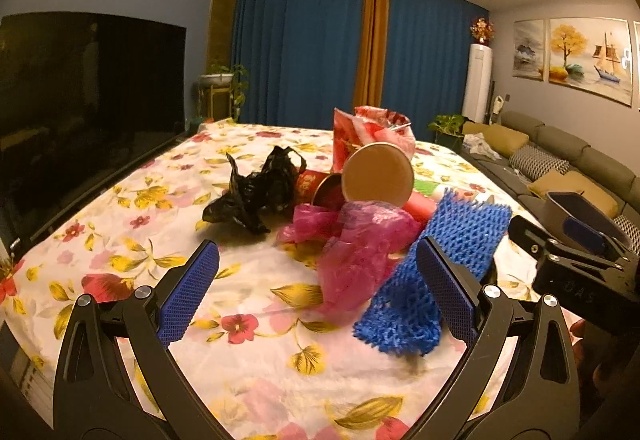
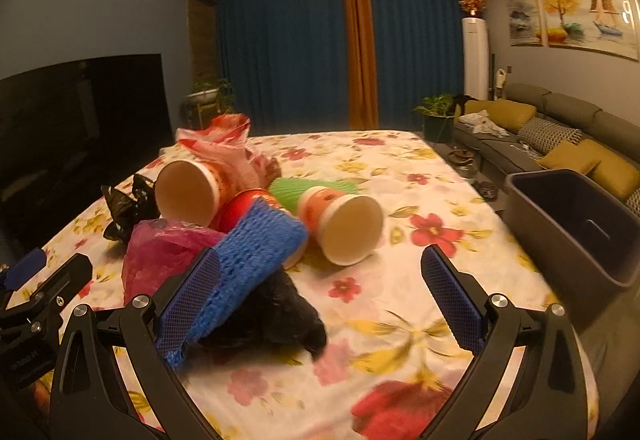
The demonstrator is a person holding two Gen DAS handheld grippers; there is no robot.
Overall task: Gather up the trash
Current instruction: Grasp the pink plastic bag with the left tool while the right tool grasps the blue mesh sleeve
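Left wrist view: the left gripper (image 1: 318, 286) is seen with its 2 fingers spread wide apart and nothing between them, above a floral tablecloth (image 1: 120, 224). Ahead, heaped trash is catalogued: a crumpled black bag (image 1: 256, 189), a pink plastic bag (image 1: 356, 240), a blue foam net (image 1: 436, 276) lying beside the right-hand finger, possibly touching it, a paper cup (image 1: 378, 173) on its side with its base toward the camera, and a red-and-white wrapper (image 1: 368, 131) behind it. The right gripper (image 1: 576, 260) is glimpsed at the right edge, with a dark bin (image 1: 580, 211) behind it. Right wrist view: the right gripper (image 2: 320, 290) is likewise held wide apart, empty. The blue foam net (image 2: 248, 260) lies against its left-hand finger, over a dark crumpled bag (image 2: 276, 316). 2 paper cups, one (image 2: 188, 191) at left and one (image 2: 344, 224) at centre, are tipped over; a green foam net (image 2: 296, 189) lies between them. The dark bin (image 2: 572, 224) stands on the table's right edge, well apart from the heap.
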